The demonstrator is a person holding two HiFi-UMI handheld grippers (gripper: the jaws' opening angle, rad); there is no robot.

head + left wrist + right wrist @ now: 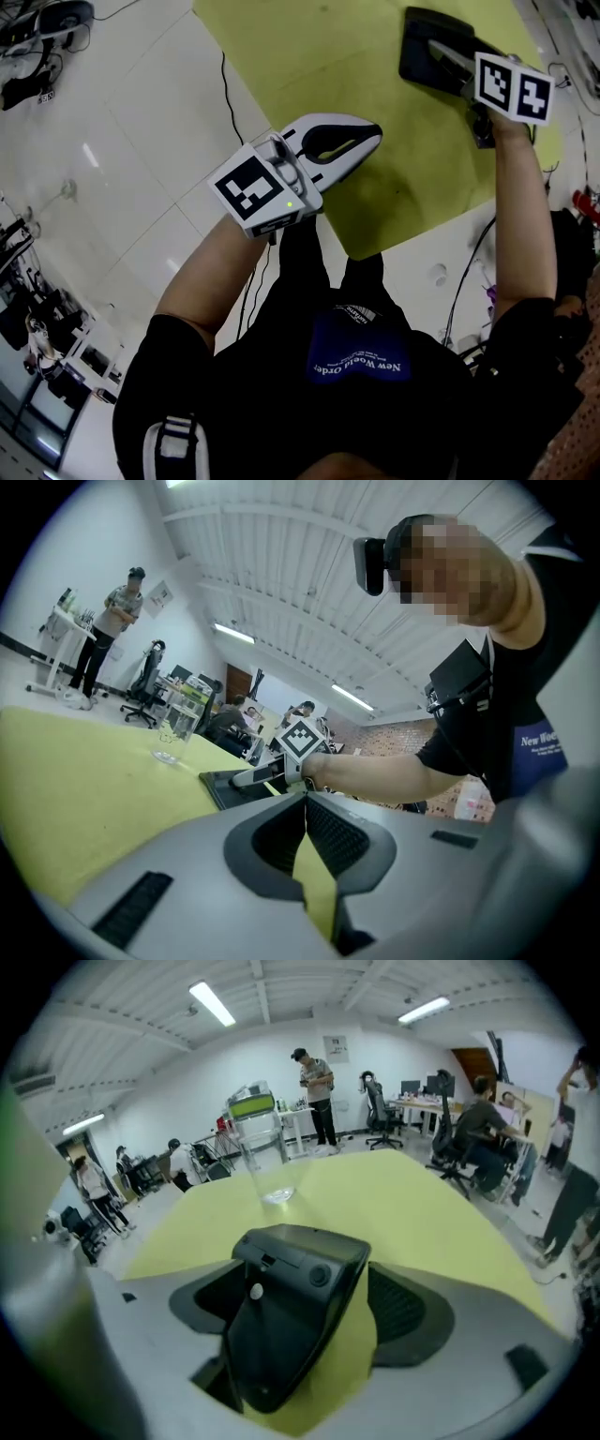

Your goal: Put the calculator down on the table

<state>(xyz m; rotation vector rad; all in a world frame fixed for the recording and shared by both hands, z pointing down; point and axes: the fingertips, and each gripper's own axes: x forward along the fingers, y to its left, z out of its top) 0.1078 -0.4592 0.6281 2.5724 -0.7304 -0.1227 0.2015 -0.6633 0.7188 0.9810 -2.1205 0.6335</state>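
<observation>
The black calculator (424,49) lies at the far right of the yellow table (319,66). My right gripper (448,64) reaches down onto it. In the right gripper view the calculator (281,1279) shows its underside and leans toward the left jaw, with yellow table showing between it and the right pad (405,1309). The right gripper (305,1314) stands open around it. My left gripper (373,137) hangs over the table's near edge, shut and holding nothing. In the left gripper view its tips (305,803) meet, and the calculator (225,787) and the right hand are seen beyond them.
A clear drinking glass (265,1162) stands on the table beyond the calculator, also seen as the glass (174,726) in the left gripper view. The table's corner (361,251) points at the person. Cables (225,84) run over the white tiled floor. People, desks and chairs fill the room behind.
</observation>
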